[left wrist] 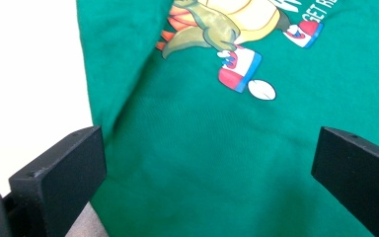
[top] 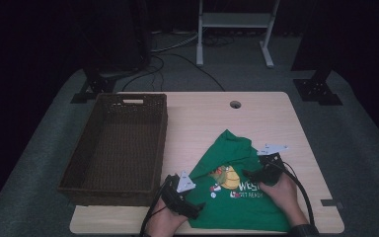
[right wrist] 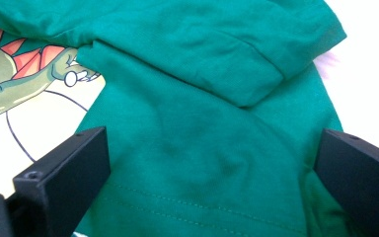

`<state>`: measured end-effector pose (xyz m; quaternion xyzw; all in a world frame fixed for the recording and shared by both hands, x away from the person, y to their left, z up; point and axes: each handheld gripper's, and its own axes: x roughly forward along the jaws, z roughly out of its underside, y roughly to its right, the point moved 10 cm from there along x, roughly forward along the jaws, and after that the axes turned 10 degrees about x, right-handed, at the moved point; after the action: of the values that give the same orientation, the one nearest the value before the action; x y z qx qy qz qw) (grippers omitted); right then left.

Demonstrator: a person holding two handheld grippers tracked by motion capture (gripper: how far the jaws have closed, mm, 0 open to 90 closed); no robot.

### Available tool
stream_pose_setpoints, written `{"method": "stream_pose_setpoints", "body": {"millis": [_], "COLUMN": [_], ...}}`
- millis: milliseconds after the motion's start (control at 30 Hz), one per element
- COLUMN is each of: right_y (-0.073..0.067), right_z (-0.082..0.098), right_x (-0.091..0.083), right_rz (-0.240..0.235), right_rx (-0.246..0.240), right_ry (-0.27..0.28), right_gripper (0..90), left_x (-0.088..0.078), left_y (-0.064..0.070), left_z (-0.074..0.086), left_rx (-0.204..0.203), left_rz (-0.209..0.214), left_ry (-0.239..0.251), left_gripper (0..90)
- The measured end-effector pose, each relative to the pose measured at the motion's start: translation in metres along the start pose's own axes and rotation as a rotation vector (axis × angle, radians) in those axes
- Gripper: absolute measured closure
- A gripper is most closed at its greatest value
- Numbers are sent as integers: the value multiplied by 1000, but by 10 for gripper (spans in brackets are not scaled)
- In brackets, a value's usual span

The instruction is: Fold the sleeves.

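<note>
I judge the folding barely begun: my left gripper (top: pixel 196 206) and right gripper (top: pixel 249 174) both gape, holding nothing, over the green dinosaur T-shirt (top: pixel 237 197) lying rumpled under their jaws, one sleeve (right wrist: pixel 256 59) folded in, wicker basket (top: pixel 118 148) beyond the left gripper.

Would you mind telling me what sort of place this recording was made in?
Probably a lab or studio set up for recording: a light wooden table with a cable hole stands on grey carpet, black stand bases flank it, and cables trail across the floor.
</note>
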<state>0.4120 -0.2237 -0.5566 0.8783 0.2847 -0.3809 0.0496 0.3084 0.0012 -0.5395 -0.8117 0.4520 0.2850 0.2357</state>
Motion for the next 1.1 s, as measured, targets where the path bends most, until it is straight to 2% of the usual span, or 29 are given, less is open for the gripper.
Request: {"method": "stream_pose_setpoints", "body": {"millis": [433,533,600,1100], "right_y": [-7,-8,-9,-21], "right_z": [9,11,12,21], "right_x": [-8,-9,-10,-17], "right_rz": [-11,-15,-17,-31], "right_rx": [-14,-16,-16,-30], "right_ry": [-3,-3,-4,-6], "right_gripper": [0,0,0,0], "left_x": [-5,-5,-4,1], "left_y": [-1,-1,0,-7], "left_z": [-11,-15,-19,-39], "left_rx": [19,12,0,28], "left_rz": [-2,0,19,25], "left_ry": [8,17,30,36], "left_gripper": [0,0,0,0]}}
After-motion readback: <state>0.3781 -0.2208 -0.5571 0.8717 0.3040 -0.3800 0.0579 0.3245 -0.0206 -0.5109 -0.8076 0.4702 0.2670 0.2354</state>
